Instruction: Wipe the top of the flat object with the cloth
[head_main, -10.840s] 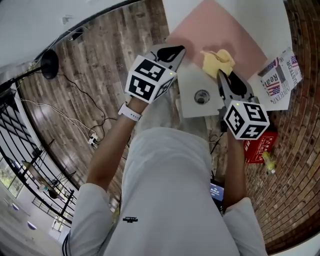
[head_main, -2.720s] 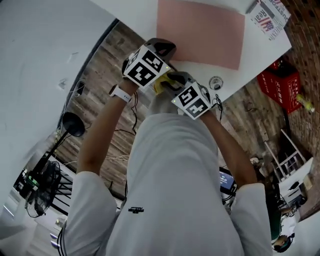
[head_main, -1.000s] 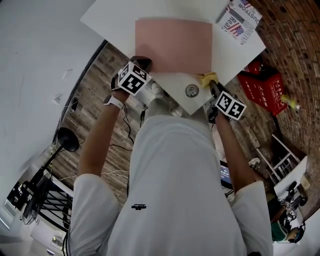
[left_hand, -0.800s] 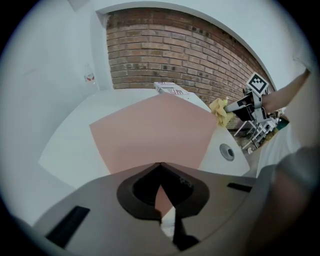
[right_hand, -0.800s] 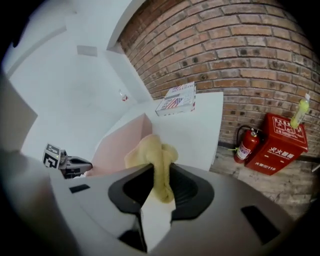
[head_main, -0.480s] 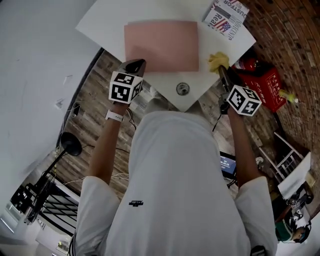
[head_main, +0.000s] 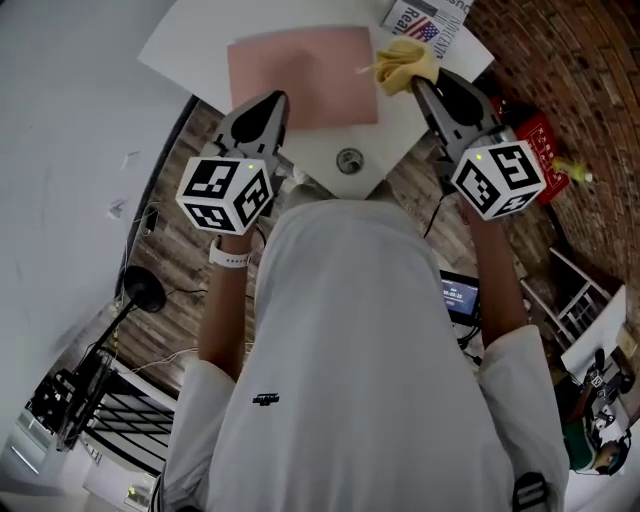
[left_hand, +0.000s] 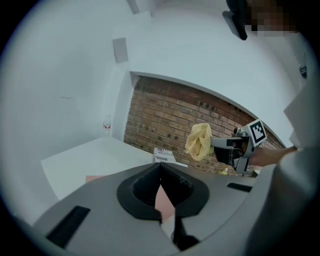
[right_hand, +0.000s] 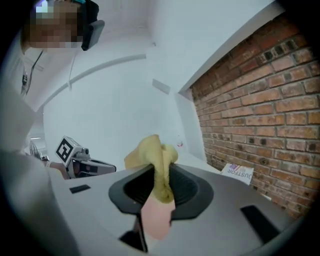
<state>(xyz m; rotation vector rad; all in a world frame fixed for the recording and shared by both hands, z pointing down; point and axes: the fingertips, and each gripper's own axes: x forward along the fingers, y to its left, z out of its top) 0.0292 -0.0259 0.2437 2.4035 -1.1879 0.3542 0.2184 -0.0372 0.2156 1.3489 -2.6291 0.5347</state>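
Observation:
The flat object is a pink mat (head_main: 300, 72) lying on the white table (head_main: 200, 45). My right gripper (head_main: 420, 86) is shut on a crumpled yellow cloth (head_main: 404, 62), held in the air near the mat's right edge. In the right gripper view the cloth (right_hand: 156, 160) bulges up out of the closed jaws, with the mat (right_hand: 155, 217) below. My left gripper (head_main: 273, 100) hovers at the mat's near left corner, shut with nothing in it. Its own view shows the cloth (left_hand: 199, 141) and the right gripper (left_hand: 239, 148) across from it.
A printed booklet (head_main: 422, 18) lies at the table's far right corner. A round metal grommet (head_main: 349, 160) sits in the table near its front edge. A red box (head_main: 541, 138) stands on the floor by the brick wall, right of the table.
Both grippers have risen toward the head camera. The right one has carried the cloth from the table's right edge up toward the mat's right side.

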